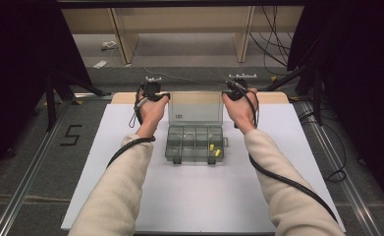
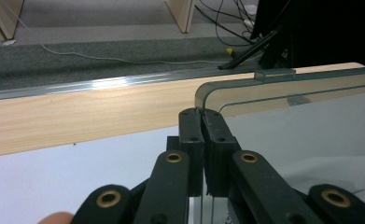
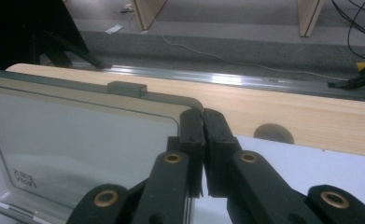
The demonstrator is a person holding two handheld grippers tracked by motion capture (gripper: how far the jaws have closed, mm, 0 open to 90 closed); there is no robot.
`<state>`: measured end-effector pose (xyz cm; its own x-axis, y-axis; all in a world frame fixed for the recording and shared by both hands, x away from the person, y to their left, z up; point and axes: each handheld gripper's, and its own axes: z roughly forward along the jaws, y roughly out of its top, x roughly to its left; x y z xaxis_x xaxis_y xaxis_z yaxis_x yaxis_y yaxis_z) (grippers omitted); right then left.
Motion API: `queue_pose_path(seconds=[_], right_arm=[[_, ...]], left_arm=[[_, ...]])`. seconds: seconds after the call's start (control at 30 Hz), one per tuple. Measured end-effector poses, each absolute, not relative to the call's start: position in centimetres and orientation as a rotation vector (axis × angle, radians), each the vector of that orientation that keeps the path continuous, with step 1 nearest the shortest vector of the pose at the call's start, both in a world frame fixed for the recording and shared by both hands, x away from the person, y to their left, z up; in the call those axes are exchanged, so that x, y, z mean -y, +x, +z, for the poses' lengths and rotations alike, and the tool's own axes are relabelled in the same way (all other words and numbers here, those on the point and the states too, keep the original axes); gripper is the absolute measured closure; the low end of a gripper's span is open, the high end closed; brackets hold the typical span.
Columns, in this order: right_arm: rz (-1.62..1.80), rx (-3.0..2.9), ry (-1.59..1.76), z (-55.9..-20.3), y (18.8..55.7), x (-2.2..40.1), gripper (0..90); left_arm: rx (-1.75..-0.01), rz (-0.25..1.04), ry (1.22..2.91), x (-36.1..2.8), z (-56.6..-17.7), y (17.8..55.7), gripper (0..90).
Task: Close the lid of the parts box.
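Left hand-held gripper point(image 2: 202, 122) clamped on clear lid point(image 1: 196, 107) corner; right hand-held gripper point(image 3: 203, 122) clamped opposite corner; lid upright.

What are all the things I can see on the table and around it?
organiser box: one, clear grey, middle of the white sheet, compartments open
lid: one, clear, standing up at the back of the box, pinched at both top corners
small pieces: two or so, yellow, in the box's right compartments
sheet: one, white, covering the table
table: one, light wood, edge showing behind the sheet
cables: several, dark, on the grey floor behind
left gripper: black, shut on the lid's left corner
right gripper: black, shut on the lid's right corner
sleeves: two, cream
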<state>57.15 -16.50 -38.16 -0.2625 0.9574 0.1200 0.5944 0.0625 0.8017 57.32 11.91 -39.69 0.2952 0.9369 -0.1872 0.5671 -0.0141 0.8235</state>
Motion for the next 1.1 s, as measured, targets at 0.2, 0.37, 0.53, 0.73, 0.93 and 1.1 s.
queue_pose_path(seconds=[0.2, 0.37, 0.53, 0.73, 0.93, 1.1], right_arm=[[1.108, -1.908, 1.53, -37.9, 56.5, 16.7, 88.0], [1.122, -1.908, 1.496, -37.8, 55.6, 16.9, 88.0], [1.136, -1.908, 1.475, -37.6, 54.7, 17.0, 88.1], [1.144, -1.904, 1.446, -37.6, 53.6, 17.0, 88.1], [1.156, -1.904, 1.421, -37.6, 52.7, 17.1, 88.2], [1.162, -1.902, 1.409, -37.6, 52.2, 17.1, 88.3]], left_arm=[[-1.342, 0.537, 1.673, -12.3, -39.8, 56.4, 87.3], [-1.318, 0.555, 1.689, -12.3, -39.4, 55.6, 87.3], [-1.301, 0.566, 1.699, -12.4, -39.2, 54.8, 87.2], [-1.276, 0.585, 1.703, -12.5, -39.1, 53.9, 87.4], [-1.261, 0.602, 1.702, -12.5, -39.1, 53.0, 87.5], [-1.255, 0.613, 1.702, -12.5, -39.1, 52.6, 87.5]])
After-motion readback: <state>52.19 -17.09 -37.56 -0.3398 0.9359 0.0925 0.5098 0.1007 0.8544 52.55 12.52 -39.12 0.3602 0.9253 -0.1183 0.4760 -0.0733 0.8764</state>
